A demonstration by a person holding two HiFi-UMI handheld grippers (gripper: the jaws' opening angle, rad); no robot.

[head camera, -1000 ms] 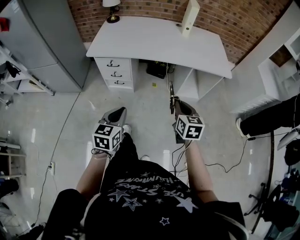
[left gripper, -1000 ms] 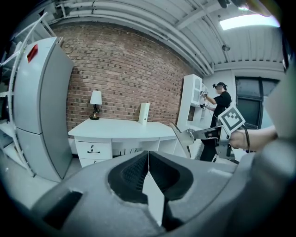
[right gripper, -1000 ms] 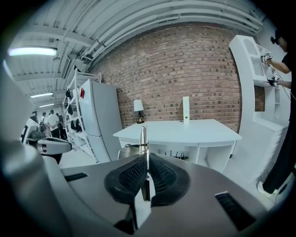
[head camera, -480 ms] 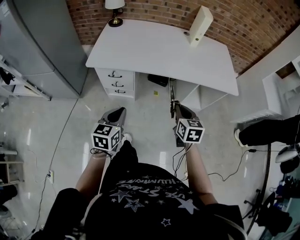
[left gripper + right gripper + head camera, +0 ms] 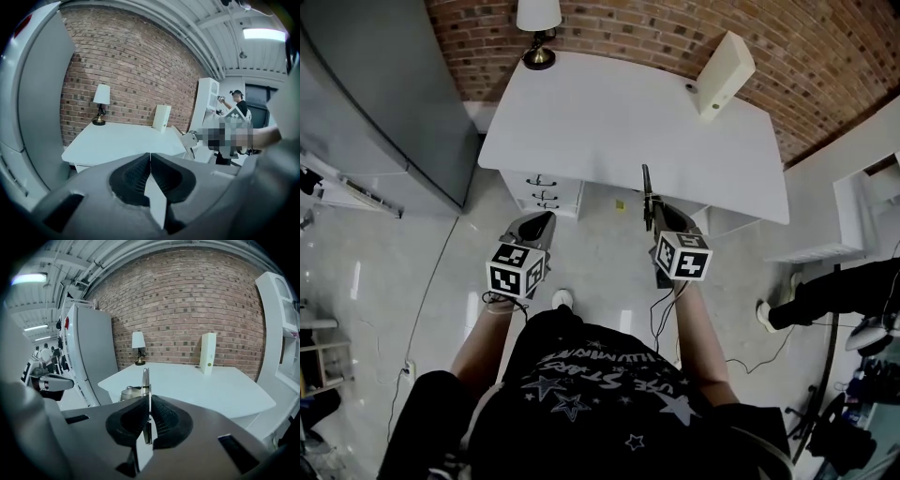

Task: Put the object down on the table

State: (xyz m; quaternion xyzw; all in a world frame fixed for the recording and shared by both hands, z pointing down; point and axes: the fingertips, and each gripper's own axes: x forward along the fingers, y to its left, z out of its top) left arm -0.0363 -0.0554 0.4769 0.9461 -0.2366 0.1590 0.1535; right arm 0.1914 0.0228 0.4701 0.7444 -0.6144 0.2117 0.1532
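Thin metal object [image 5: 146,380], flat and silvery, seen edge-on as a narrow upright strip. Sits clamped between the dark ribbed pads [image 5: 166,420] of the right gripper [image 5: 149,399], jaws pressed on it from both sides. Sticks out forward past the jaw tips, with a small step or joint about halfway along the free part. Looks dark and slim in the head view [image 5: 646,187], pointing straight ahead from the right gripper [image 5: 654,210].

Ahead of that gripper, the white table [image 5: 211,385], its near edge just by the object's tip in the head view. On the far side of the table from the gripper, a small lamp [image 5: 138,342] to the left and an upright white box [image 5: 207,352] to the right, both against the brick wall.

Left gripper [image 5: 150,158] holding nothing, jaws closed together, tips touching. Stays to the left of the right gripper, well apart, short of the table edge [image 5: 546,219].
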